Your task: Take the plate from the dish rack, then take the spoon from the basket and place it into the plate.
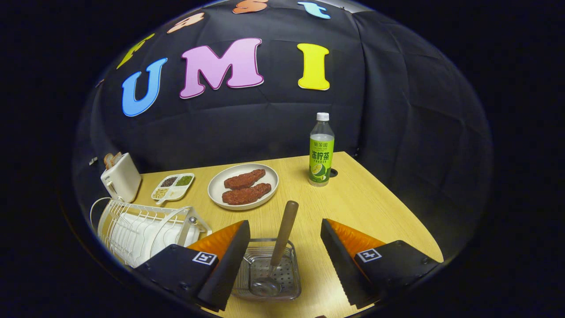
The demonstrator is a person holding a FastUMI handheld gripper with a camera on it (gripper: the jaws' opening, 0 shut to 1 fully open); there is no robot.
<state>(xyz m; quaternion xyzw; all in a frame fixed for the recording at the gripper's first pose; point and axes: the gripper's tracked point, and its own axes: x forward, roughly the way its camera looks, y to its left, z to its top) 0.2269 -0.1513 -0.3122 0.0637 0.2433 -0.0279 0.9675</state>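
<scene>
The fingers (284, 260) stand wide apart over the table's (375, 207) near edge, the basket (269, 276) holding the spoon (277, 251) between them, the dish rack (145, 227) just beside.

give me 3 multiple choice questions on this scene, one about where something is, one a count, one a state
1. Where does the spoon lie?
A. in the metal basket, between the fingers
B. on the plate with the meat
C. in the dish rack

2. How many pieces of meat are on the round plate?
A. one
B. two
C. four

3. What is the gripper doing?
A. shut on the spoon
B. shut on the bottle
C. open, holding nothing

Answers:
1. A: the spoon's bowl rests in the basket, with its handle leaning up between the fingers.
2. B: two brown pieces lie side by side on the plate, beyond the basket.
3. C: the fingers stand wide apart, on either side of the basket, and neither touches the spoon.
</scene>
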